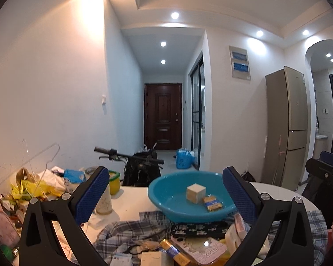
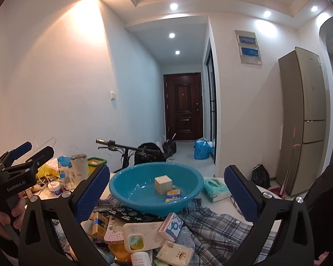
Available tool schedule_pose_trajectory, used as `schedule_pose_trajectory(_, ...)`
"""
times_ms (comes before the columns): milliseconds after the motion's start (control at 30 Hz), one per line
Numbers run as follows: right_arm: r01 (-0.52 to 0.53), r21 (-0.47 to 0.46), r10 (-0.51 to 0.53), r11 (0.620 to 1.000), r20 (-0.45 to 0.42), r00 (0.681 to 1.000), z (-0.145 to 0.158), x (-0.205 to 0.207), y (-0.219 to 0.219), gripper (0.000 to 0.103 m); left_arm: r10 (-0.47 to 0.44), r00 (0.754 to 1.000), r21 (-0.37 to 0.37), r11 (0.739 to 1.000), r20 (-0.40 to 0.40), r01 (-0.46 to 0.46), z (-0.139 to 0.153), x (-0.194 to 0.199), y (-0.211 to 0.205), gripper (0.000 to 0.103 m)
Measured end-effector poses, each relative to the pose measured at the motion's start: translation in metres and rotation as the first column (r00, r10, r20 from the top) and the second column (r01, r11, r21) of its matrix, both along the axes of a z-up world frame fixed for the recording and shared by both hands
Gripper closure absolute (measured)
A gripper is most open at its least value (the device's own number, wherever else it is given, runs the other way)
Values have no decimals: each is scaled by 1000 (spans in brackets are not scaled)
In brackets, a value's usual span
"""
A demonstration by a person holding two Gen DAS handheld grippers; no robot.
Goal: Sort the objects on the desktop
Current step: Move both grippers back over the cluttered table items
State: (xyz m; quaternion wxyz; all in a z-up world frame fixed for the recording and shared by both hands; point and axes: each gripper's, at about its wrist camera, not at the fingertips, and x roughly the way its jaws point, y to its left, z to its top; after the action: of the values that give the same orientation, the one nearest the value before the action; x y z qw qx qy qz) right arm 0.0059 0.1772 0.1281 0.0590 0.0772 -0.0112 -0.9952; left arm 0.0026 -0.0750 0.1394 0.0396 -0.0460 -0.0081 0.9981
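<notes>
1. The blue bowl [image 2: 153, 190] sits on the table [image 1: 131, 199], on top of a checked shirt [image 2: 215, 226].
2. Inside it are 1 pale cube [image 2: 163, 185] and 1 small yellow packet [image 2: 173, 195], just beside each other.
3. In front of the bowl lie a phone case [image 2: 142, 232], a tissue pack [image 2: 174, 252] and a small box [image 2: 171, 223].
4. A green tissue box [image 2: 215, 188] sits beside the bowl.
5. The left gripper [image 1: 165, 196] is spread wide and holds nothing.
6. The right gripper [image 2: 166, 194] is spread wide and empty too.

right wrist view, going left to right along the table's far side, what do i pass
Other tool held in a hand → white jar with a blue label → tall cloudy glass cup → green-rimmed container → teal plastic basin → teal tissue pack
</notes>
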Motion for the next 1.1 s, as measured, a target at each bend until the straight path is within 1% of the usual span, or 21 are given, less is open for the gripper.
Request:
schedule_pose_trajectory(67, 7, -3, -7, 1000, 37, 999, -11, -8, -1, 0, 14, 995, 38, 999, 100, -17, -14, -9, -5, 0)
schedule_pose_trajectory(100, 8, -7, -7, 1000, 53, 999, -16, -10, 0, 0, 8, 992, 55, 998, 123, -15, -18, -10, -5, 0)
schedule_pose_trajectory(167, -2, -13, 3, 1000, 96, 995, -28, -16, 0, 0, -34, 987, 98, 995, 155, 19, -31, -11, -8, 0)
schedule_pose_trajectory(200, -4, -13, 6, 1000, 117, 993, -33, -18, 0, 0, -40, 986, 99, 995, 164, 24, -35, -13, -7, 0)
schedule_pose_trajectory(300, 11, -23, -7, 1000, 176, 984, -47, -25, 1, 0, -16, 979, 72, 997, 203, 1, -48, -22, -4, 0)
schedule_pose_trajectory(400, 21, -53, -9, 998, 213, 977, -58, -28, 3, 0, -41, 969, 58, 998, 243, 28, -63, -28, -2, 0)
schedule_pose_trajectory(467, 15, -62, -1, 998, 229, 973, -67, -29, 4, 0, -38, 957, 42, 999, 286, 27, -79, -34, -3, 0)
schedule_pose_trajectory(533, 36, -55, -21, 998, 251, 968, -75, -32, 4, 0, -11, 946, 34, 999, 325, 0, -88, -36, -5, 0)
schedule_pose_trajectory(600, 47, -54, -30, 997, 281, 959, -83, -37, 4, 0, 12, 941, 40, 999, 338, -26, -94, -35, -8, 0)
schedule_pose_trajectory(667, 24, -49, -8, 999, 313, 950, -91, -41, 1, 0, 12, 936, 52, 998, 351, -32, -99, -35, -14, 0)
schedule_pose_trajectory(767, -26, -44, 40, 999, 358, 933, -100, -44, -7, 0, -18, 920, 95, 995, 392, -21, -108, -40, -22, 0)
schedule_pose_trajectory(867, -38, -48, 54, 998, 381, 923, -109, -43, -13, 0, -52, 907, 118, 993, 418, 3, -118, -42, -26, 0)
schedule_pose_trajectory(900, -37, -44, 51, 998, 387, 921, -112, -43, -15, 0, -57, 905, 113, 994, 422, 10, -119, -42, -25, 0)
schedule_pose_trajectory(967, -23, -25, 31, 999, 395, 918, -116, -43, -18, 0, -59, 901, 80, 996, 429, 27, -122, -41, -20, 0)
schedule_pose_trajectory(1033, -10, -11, 13, 1000, 395, 918, -119, -42, -20, 0, -48, 903, 50, 998, 427, 30, -125, -39, -16, 0)
schedule_pose_trajectory(1100, 8, -2, -7, 1000, 395, 919, -122, -43, -19, 0, -38, 898, 33, 999, 438, 26, -129, -41, -16, 0)
